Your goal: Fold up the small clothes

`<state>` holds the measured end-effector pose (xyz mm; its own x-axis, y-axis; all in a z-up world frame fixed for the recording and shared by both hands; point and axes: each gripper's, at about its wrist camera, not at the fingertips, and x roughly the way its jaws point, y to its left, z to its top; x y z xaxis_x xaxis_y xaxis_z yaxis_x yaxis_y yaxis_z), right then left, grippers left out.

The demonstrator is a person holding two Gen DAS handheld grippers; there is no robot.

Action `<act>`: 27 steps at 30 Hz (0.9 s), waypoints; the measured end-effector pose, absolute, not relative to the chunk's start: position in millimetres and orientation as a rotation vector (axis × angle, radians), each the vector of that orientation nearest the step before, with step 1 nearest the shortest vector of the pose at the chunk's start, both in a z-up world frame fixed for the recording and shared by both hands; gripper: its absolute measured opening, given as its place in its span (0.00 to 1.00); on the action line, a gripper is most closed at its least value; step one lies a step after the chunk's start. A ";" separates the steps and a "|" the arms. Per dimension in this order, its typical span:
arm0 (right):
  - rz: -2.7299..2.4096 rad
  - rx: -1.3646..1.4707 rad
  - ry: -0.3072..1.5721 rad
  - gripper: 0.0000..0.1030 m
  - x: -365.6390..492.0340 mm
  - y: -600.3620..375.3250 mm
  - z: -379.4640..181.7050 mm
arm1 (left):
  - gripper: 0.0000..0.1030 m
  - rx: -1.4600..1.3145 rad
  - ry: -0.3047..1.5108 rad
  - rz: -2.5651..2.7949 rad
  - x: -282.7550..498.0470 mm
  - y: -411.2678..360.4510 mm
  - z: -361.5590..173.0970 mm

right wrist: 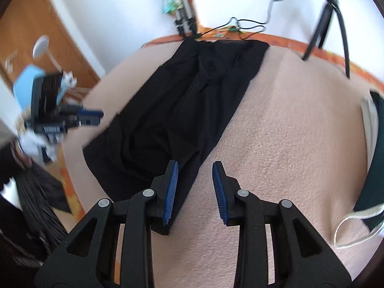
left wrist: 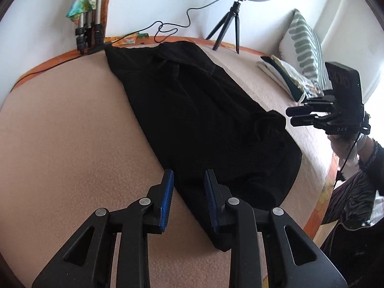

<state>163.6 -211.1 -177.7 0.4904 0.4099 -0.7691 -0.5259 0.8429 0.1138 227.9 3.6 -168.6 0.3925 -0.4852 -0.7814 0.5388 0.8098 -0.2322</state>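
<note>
A long black garment lies flat on the beige blanket, reaching from the far edge of the bed to the near one. In the left wrist view my left gripper hovers over the garment's near left edge, blue pads apart, nothing pinched between them. My right gripper shows at the right, off the cloth's right side. In the right wrist view the right gripper stands open above the garment's near right edge, empty. The left gripper appears blurred at the left.
A ring light on a small tripod and several stand legs stand at the bed's far edge, with a cable between them. A striped pillow and a stack of folded clothes lie at the right. A person's sleeve is at the near right.
</note>
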 end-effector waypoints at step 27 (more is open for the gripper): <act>0.586 -0.353 0.877 0.07 187.5 -164.0 -191.3 | 0.06 0.150 0.945 -0.720 245.6 -15.3 -181.4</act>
<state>187.5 -164.0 -191.3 0.4989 0.3332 -0.8001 -0.6123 0.7889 -0.0533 245.6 -15.3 -181.4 0.3748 -0.4974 -0.7824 0.6230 0.7601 -0.1848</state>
